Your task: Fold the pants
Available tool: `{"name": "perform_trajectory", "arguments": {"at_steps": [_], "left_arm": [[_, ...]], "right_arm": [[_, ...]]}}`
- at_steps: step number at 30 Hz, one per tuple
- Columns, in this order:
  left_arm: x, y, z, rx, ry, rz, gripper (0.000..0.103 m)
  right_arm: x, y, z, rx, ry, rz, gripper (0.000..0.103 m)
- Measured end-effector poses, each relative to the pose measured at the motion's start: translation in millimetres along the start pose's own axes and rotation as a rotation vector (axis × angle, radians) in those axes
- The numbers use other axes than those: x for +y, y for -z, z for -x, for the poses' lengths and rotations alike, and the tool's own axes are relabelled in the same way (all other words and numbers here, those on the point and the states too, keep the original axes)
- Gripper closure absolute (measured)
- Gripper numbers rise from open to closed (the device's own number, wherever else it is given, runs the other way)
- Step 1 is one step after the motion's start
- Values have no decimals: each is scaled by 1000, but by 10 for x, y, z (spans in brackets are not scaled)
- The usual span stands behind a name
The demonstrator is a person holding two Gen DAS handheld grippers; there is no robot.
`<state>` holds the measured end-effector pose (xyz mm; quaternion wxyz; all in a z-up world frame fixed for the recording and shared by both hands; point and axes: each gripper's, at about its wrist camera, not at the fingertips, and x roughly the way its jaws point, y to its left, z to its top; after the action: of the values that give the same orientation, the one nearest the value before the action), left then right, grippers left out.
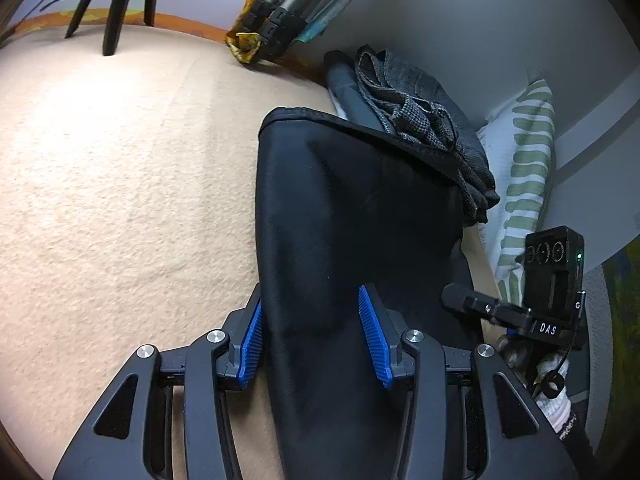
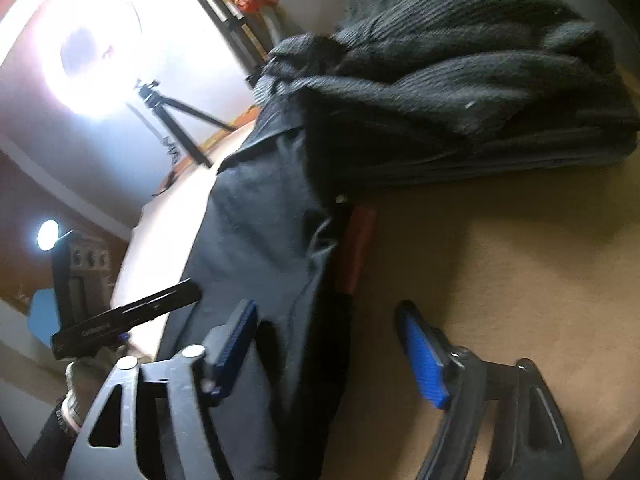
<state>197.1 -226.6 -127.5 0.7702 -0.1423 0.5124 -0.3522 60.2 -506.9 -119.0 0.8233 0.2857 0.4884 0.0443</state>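
Pants [image 1: 352, 208] between left tool [image 1: 316, 336] blue pads, stretching away ahead.

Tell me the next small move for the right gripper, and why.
Probably close the right gripper on the black pants. Its fingers straddle the pants' edge without pressing it, while the left gripper has the fabric between its fingers.

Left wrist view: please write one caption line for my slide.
Left gripper astride black pants on beige blanket.
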Motion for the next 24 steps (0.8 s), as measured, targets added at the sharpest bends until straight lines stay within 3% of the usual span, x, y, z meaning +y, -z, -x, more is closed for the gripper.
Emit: {"name": "perform_trajectory", "arguments": {"at_steps": [2,5,9,10,13,15,19,24], "left_arm": [[-5,-11,-17,-2,8,-6,59],[-19,-30,-44,1,18,-20,59],[-38,-55,-79,1,32,-29,59],[-41,-56,-84,-2,33,-30,59],[-77,-53,-96,-9,18,-46,60],[-94,-43,-92,-14,-23,-65,71],[-54,-18,-30,-41,-22,-34,85],[-262,86,66,-86,-104,-133,91]], "right_arm": [[2,7,-51,17,-67,-6,38],[62,2,-99,16,-71,9,38],[28,-2,-150,5,-141,-48,39],[43,-2,-181,6,-141,-55,45],[78,8,-253,13,-127,-64,69],[130,7,-278,14,-103,-66,75],[310,14,-260,3,-40,-18,81],[564,35,-232,-12,23,53,84]]}}
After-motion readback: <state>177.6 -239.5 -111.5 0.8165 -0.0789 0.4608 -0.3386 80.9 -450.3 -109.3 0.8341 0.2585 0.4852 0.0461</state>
